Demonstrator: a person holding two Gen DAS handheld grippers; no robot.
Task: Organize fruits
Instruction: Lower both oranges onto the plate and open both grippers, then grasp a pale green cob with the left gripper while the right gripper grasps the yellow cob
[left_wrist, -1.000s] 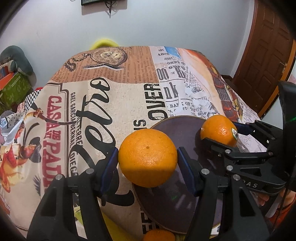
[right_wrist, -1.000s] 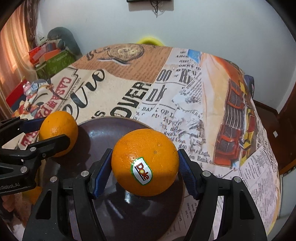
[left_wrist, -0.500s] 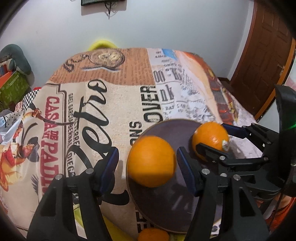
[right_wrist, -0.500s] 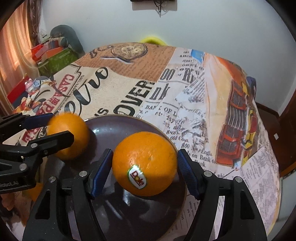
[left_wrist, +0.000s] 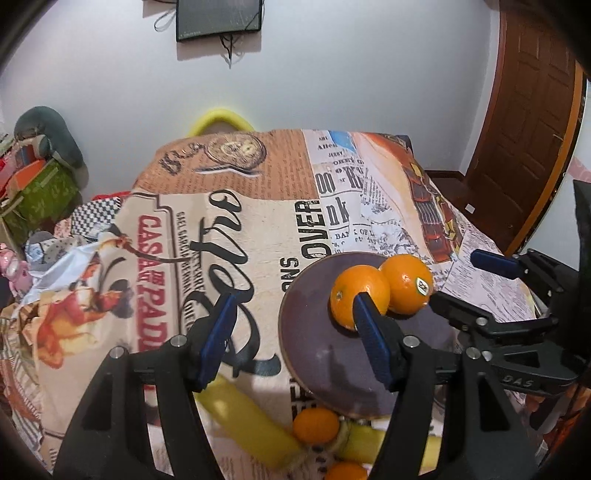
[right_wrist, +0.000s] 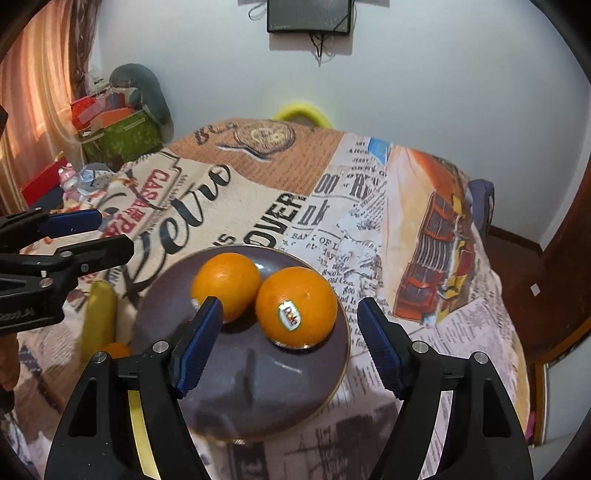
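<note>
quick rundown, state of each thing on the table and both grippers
plain orange: resting on the plate, free, touching the other orange
stickered orange: on the plate, free, sticker facing the camera
plate: flat on the tablecloth, holding two oranges
banana: lying on the cloth beside the plate
small orange: on the cloth, off the plate
left gripper: jaws open, empty
right gripper: jaws just opening, empty

Two touching oranges (right_wrist: 225, 284) on plate (right_wrist: 258, 398)

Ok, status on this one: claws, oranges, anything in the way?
Both claws open, empty: left claw, right claw. Two oranges on the plate, touching: plain orange, stickered orange. Nothing in the way.
</note>
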